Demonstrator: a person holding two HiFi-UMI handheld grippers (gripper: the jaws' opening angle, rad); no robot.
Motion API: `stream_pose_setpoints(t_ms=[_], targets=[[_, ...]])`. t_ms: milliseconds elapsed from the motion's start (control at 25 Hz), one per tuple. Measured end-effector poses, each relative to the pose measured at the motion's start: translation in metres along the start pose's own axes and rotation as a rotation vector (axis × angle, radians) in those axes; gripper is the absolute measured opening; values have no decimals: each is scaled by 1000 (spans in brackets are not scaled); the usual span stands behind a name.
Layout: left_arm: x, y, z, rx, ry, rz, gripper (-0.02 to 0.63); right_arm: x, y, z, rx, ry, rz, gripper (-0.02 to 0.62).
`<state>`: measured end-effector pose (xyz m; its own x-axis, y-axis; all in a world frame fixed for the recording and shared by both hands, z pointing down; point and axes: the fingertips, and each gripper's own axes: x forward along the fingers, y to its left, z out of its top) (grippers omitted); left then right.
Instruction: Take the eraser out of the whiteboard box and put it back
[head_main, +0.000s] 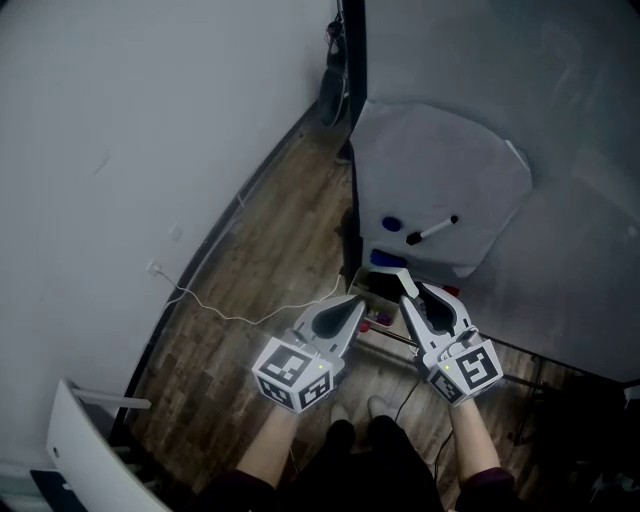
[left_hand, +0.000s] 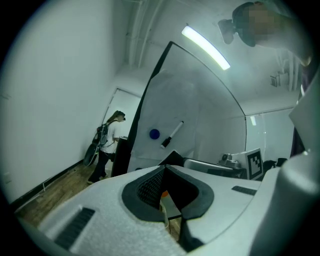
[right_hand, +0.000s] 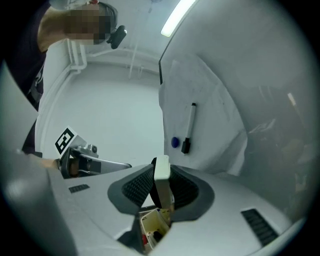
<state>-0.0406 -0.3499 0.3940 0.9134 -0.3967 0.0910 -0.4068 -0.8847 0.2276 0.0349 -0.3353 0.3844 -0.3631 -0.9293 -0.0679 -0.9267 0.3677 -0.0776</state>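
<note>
Right gripper (head_main: 410, 290) (right_hand: 161, 169): jaws clamped on a cream-white rectangular block eraser (right_hand: 161, 181) (head_main: 404, 281), which stands upright between the black ribbed pads and sticks out past the tips. The eraser is out of the box and held just above it. The small open whiteboard box (right_hand: 148, 226) (head_main: 372, 287) sits directly under the right jaws, below the board's lower edge, with red and dark bits inside that are too small to name.

Left gripper (head_main: 352, 303) (left_hand: 167, 167): jaw tips together, nothing held, beside the right gripper and over the same box.

Grey-white whiteboard (head_main: 450, 180) (right_hand: 200, 115) (left_hand: 195, 120) ahead of both grippers carries a round blue magnet (head_main: 391, 224) (right_hand: 174, 142) (left_hand: 154, 134) and a white marker with a black cap (head_main: 432, 231) (right_hand: 189, 127) (left_hand: 172, 134), just beside each other.

Brown wood-plank floor (head_main: 260, 290) runs below. A person with a backpack (left_hand: 107, 145) stands near the far wall in the left gripper view.
</note>
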Motion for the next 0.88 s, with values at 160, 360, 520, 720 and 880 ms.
stream_pose_setpoints(t_ms=[160,360,520,720,880], targets=[[9,3,-13,-20,19,-2,5,10,-5,-19,-42,40,7,91],[13,11,-27,-41,39,6,5,20,-7,-39,-80,74,33,91],[17,16,-35,-54,49,9,5,27,-11,-54,-101,97,46,91],[18,19,-46,-69,64,12,5,30,-18,-74,-70,125,50,92],[18,21,-49,-76,67,17,5,31,-22,-76,-10,112,54,116]])
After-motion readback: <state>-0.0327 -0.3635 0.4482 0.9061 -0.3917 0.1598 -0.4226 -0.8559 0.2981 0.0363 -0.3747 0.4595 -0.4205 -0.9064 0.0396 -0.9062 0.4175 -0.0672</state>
